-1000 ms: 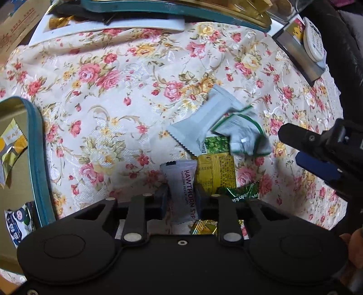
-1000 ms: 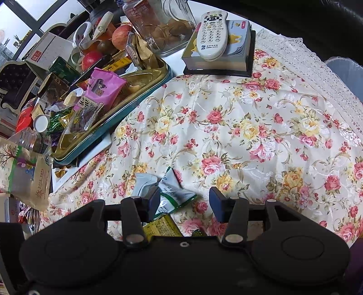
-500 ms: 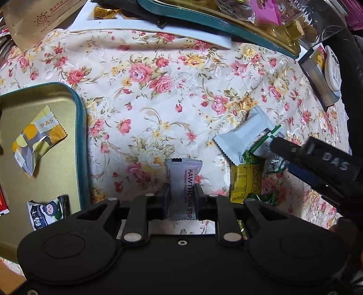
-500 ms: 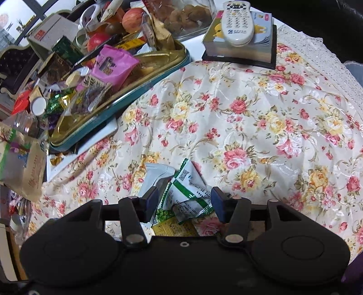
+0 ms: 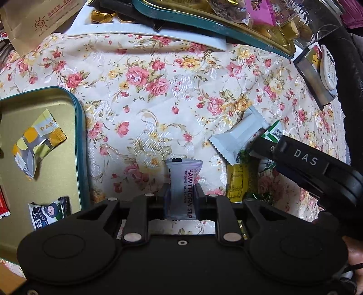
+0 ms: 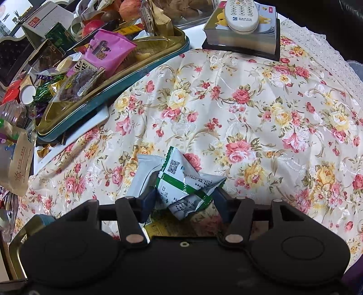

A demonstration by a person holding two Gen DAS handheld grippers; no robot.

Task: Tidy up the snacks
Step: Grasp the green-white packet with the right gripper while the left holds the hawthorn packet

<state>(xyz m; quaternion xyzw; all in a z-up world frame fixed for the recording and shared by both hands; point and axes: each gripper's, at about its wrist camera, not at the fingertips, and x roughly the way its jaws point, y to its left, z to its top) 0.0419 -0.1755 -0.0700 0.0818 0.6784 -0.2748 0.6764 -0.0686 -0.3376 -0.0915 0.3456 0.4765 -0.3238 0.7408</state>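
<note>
Pinching the hawthorn snack [image 5: 181, 188] in my left gripper [image 5: 181, 199] | my right gripper [image 6: 185, 204] is opening around the green-striped packet [image 6: 188, 183] | both hanging over the flowery tabletop [image 6: 249, 113].

The right gripper [image 6: 185, 205] is pointing down at the flowered tablecloth [image 6: 261, 118], its jaws opening around a crumpled green and white snack packet [image 6: 186, 181]. A plain grey packet [image 6: 144, 175] is lying just beside it on the left. A teal tray [image 6: 118, 74] piled with snacks is sitting farther back, and a remote control [image 6: 241, 12] is resting on a book [image 6: 245, 38].
</note>
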